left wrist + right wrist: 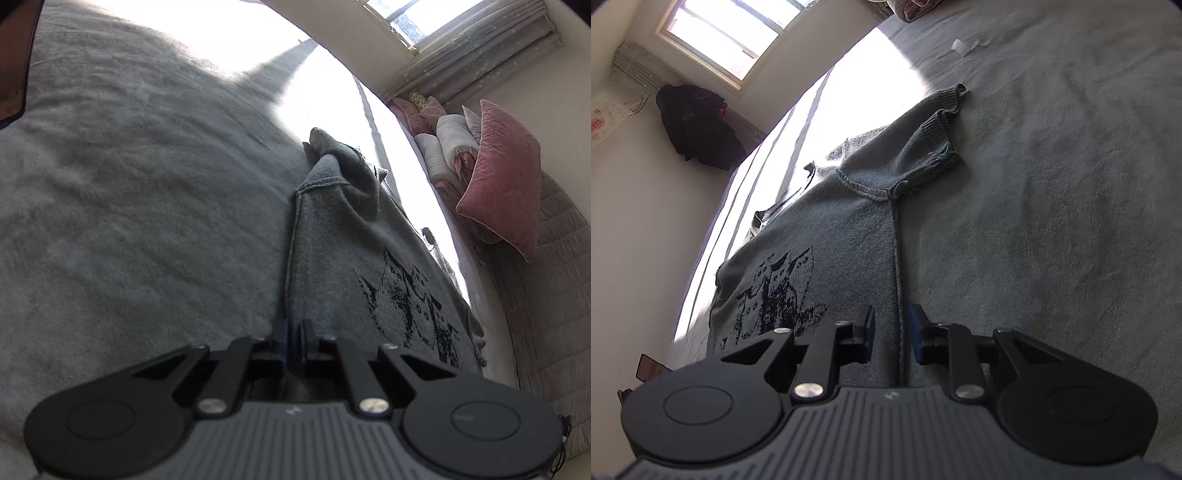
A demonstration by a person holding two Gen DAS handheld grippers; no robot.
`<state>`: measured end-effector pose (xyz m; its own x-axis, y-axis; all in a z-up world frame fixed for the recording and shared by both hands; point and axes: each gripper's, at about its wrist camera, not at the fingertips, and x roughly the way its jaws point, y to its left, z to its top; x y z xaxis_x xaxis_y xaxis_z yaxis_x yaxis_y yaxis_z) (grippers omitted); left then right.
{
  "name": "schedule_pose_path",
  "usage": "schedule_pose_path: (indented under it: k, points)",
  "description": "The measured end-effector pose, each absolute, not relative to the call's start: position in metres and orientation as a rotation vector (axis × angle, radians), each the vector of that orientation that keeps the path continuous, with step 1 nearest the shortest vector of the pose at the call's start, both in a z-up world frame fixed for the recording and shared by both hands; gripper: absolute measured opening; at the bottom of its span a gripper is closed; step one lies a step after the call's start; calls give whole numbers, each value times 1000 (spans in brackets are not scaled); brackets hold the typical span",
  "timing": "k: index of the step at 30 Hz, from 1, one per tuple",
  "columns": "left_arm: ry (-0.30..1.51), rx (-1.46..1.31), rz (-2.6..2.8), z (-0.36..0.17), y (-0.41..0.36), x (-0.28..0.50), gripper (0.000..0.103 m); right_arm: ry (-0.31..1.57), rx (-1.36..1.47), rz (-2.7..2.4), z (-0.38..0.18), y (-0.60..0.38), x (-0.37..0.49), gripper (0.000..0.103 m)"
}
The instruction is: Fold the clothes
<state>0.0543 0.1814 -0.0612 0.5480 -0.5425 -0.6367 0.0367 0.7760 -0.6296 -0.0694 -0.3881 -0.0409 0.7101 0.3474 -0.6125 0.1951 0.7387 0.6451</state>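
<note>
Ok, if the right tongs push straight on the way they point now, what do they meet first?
Most likely the grey knitted sweater: its side seam runs between the open right tongs and onward toward the short ribbed sleeve. Depth is hard to judge in the fisheye view.

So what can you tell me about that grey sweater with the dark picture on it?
The grey sweater looks like a soft knit, with a dark blocky print on its body, ribbed cuffs and stitched seams. It lies spread over a grey bedspread, partly in bright sunlight, with one short sleeve bunched and crumpled. The left gripper is shut on one side edge. The right gripper straddles the other side seam with its jaws apart, pads not pressing the cloth.
</note>
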Motion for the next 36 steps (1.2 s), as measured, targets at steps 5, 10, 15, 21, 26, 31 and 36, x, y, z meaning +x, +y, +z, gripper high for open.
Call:
schedule_pose_path:
  k: [5, 10, 15, 21, 26, 31, 36]
  points:
    - [867, -542, -267, -45, 189, 39, 2, 812, 600, 34, -36, -373, -78, 3]
    - [983, -539, -355, -53, 193, 30, 8, 830, 591, 47, -36, -370, -82, 17]
    - [1069, -573, -457, -61, 204, 16, 9, 883, 620, 152, -36, -366, -95, 33]
    - [1159, -518, -607, -64, 197, -6, 13, 952, 628, 252, -38, -361, -113, 33]
    - [1239, -474, -640, -59, 188, -11, 16, 1062, 626, 335, -40, -354, -122, 31]
    - [1309, -360, -674, -54, 174, -22, 12, 1148, 585, 399, -38, -335, -135, 31]
    - [1311, -279, -639, -43, 176, -38, 4, 1183, 517, 395, -37, -320, -151, 7]
